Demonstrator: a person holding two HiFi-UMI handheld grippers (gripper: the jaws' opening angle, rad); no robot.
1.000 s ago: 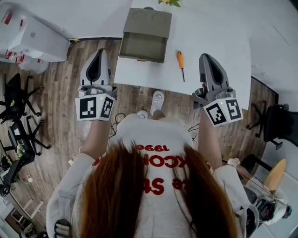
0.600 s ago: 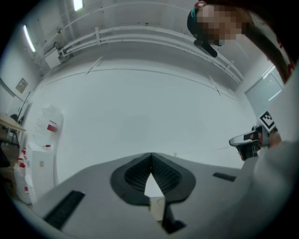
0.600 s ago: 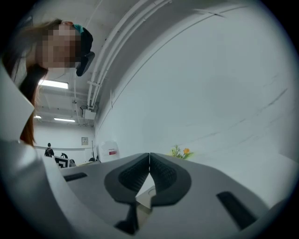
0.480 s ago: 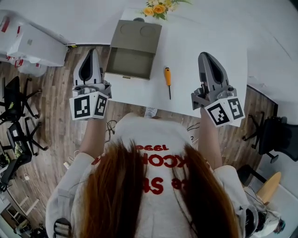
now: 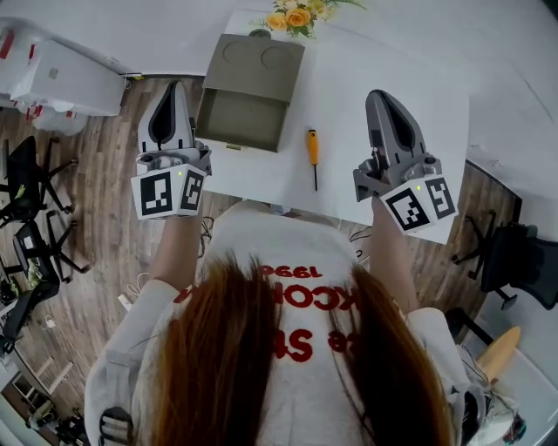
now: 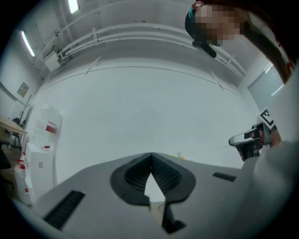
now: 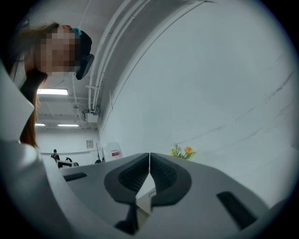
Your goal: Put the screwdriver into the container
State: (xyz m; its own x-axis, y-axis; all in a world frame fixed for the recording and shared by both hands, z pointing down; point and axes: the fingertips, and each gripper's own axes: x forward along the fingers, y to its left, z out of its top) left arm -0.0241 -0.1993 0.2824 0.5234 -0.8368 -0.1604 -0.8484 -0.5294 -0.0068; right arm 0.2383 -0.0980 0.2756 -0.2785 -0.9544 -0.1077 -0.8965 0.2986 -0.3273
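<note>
Counting on the white tabletop (image 5: 357, 74): one screwdriver (image 5: 312, 155), one olive-grey container (image 5: 247, 91), one bunch of yellow and orange flowers (image 5: 299, 16). Screwdriver lying flat, orange handle pointing to 12 o'clock and shaft to 6, just at 3 o'clock of the container and not touching it. Container standing open, lid tipping back toward 12 o'clock, flowers sitting beyond it.

Counting two claws, one per hand, both pointing to 12 o'clock on outstretched forearms (image 5: 179, 248). Left claw (image 5: 167, 85) hovering at 9 o'clock of the container, showing against the wood floor (image 5: 105, 218). Right claw (image 5: 377, 94) hovering at 3 o'clock of the screwdriver, well apart from it. Both claws pressing together, tips meeting, pinching nothing.
</note>
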